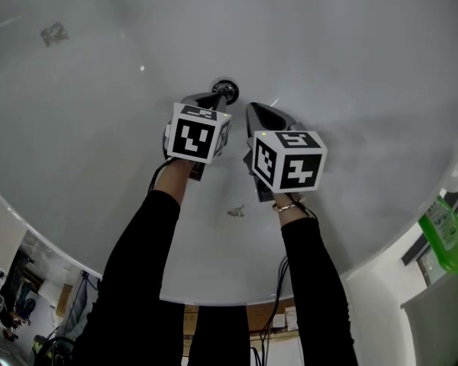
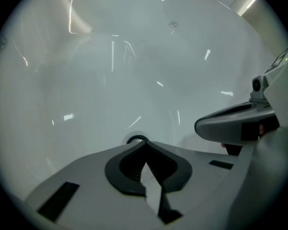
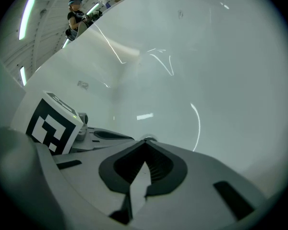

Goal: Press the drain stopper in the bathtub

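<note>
Head view: we should push straight down on the centre of the drain stopper (image 1: 226,89) with our left gripper (image 1: 217,97), whose tip sits at its edge. Its jaws are fully together and empty. The right gripper (image 1: 255,113), likewise closed on nothing, is just beside it. The stopper is a small round chrome cap in the white bathtub (image 1: 351,67) floor.

Glossy white bathtub (image 1: 351,67), chrome drain stopper (image 1: 225,91). Black-and-white square patterns on both marker cubes (image 1: 195,137), grey jaws, black pads (image 2: 122,169). Black sleeves (image 1: 137,265). See-through green bottle (image 1: 445,235) at 4 o'clock.

drain stopper (image 1: 224,90) in bathtub (image 1: 343,59) | left gripper (image 1: 216,98) at it | right gripper (image 1: 253,110) beside
</note>
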Action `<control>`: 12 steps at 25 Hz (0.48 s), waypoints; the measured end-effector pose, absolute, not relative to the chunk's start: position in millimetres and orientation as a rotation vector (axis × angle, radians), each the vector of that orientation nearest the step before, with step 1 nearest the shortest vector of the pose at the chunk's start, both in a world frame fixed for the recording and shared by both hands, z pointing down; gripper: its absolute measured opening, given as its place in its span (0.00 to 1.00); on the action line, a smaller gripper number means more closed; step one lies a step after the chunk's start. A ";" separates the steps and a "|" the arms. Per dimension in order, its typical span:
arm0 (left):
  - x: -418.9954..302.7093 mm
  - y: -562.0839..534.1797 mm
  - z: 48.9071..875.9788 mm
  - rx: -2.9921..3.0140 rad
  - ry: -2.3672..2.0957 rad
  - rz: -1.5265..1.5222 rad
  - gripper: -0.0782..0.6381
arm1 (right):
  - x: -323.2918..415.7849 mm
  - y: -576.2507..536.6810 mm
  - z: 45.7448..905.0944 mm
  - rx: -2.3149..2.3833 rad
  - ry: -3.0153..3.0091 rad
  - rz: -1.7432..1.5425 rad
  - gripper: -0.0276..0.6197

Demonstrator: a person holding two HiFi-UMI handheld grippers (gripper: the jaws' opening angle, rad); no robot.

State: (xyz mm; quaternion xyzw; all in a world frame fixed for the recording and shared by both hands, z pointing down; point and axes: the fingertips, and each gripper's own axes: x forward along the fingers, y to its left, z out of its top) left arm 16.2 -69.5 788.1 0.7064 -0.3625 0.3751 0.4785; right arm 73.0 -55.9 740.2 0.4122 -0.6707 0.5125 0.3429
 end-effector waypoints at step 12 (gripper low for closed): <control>2.8 -83.1 726.3 1.753 -0.938 0.849 0.11 | 68.5 -58.2 699.7 1.084 -1.770 1.304 0.05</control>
